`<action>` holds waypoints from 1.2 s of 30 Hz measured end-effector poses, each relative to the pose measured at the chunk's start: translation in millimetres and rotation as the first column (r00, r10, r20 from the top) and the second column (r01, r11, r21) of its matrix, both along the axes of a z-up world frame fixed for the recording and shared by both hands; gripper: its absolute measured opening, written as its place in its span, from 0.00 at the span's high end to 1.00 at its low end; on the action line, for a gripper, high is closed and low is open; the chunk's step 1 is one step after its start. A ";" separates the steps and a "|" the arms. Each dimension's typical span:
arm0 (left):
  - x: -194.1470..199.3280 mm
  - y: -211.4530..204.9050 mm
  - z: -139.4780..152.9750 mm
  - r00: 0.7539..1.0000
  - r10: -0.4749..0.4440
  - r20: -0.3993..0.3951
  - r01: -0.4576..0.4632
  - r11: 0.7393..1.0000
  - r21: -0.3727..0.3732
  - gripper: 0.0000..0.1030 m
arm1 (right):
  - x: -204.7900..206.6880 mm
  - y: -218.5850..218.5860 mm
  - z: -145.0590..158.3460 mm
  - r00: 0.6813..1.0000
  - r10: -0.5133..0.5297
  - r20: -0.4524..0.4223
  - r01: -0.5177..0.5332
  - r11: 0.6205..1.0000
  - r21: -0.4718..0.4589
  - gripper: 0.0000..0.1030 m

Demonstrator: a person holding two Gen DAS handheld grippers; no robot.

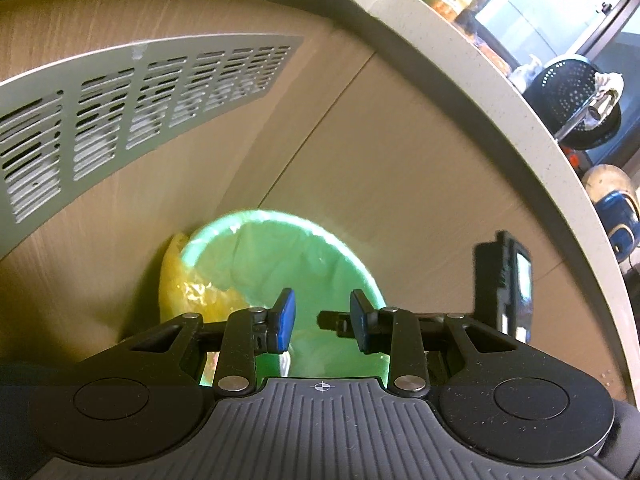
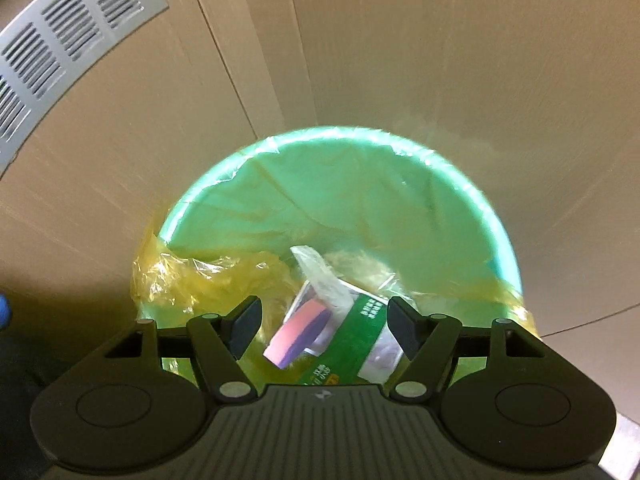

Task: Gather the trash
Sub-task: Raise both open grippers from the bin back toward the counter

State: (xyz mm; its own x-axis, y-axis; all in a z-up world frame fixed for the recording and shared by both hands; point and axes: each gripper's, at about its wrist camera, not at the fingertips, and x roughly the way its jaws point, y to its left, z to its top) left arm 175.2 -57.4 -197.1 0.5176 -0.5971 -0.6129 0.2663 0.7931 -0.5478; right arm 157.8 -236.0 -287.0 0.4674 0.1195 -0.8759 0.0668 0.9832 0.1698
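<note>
1. The right tool (image 2: 323,330) is seen poised over the green bin (image 2: 400,148); its jaws stand wide, and a foil snack wrapper (image 2: 320,336) lies between them without being pressed by either pad.
2. The wrapper is judged released or nearly so, above the yellow liner (image 2: 208,276); whether it is falling or already at rest cannot be told.
3. The left tool (image 1: 323,322) is held part open and empty, aimed at the same bin (image 1: 280,232).
4. Farther off, the desk (image 1: 520,120) is seen crowded with items; more trash may be left there, though none is identified.
</note>
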 end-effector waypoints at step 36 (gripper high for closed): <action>-36.4 104.9 254.4 0.833 0.447 0.325 -0.487 0.872 0.051 0.69 | 42.1 47.9 356.5 0.794 0.113 0.598 -0.198 0.977 0.078 0.26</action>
